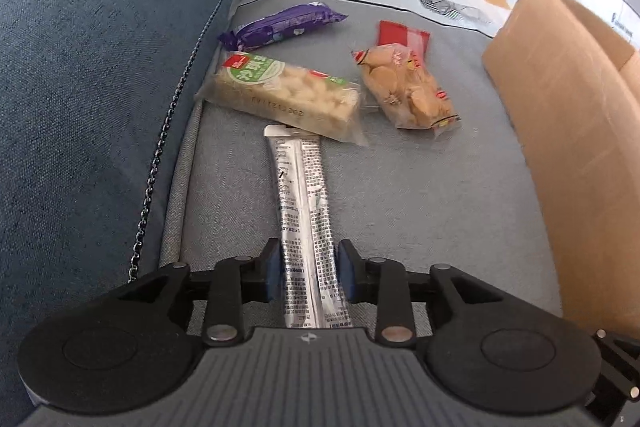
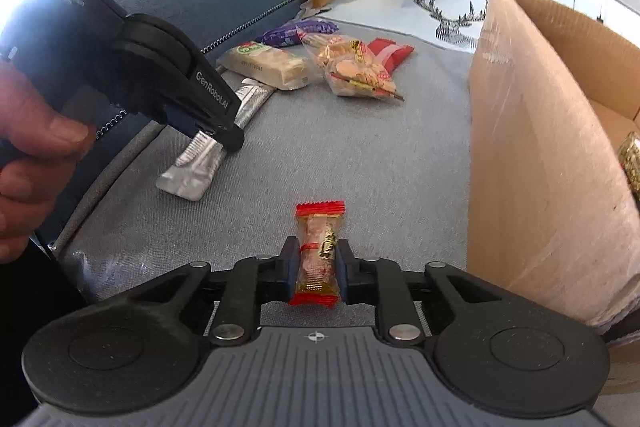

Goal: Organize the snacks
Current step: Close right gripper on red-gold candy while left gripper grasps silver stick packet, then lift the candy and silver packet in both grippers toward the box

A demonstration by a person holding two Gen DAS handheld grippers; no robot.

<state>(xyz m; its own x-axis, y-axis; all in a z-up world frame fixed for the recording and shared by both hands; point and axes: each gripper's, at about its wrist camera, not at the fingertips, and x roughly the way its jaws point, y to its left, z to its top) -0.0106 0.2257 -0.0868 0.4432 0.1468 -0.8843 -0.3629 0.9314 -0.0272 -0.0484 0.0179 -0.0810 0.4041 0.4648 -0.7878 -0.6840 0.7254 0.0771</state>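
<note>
Silver sachet: near end hidden under left tool body; print too small to read. Cardboard box: cut off at right edge, inside mostly hidden by wall; gold packet there only partly visible. Red packet: half covered by biscuit bag. Purple wrapper: partly hidden, label unreadable.

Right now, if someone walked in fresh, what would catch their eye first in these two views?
Both tongs hold a snack: the left tongs are shut on a long silver packet, the right tongs on a small red-ended candy. Further back on the grey sofa seat, a heap of snacks lies loose. A big cardboard box stands open at the right.
</note>
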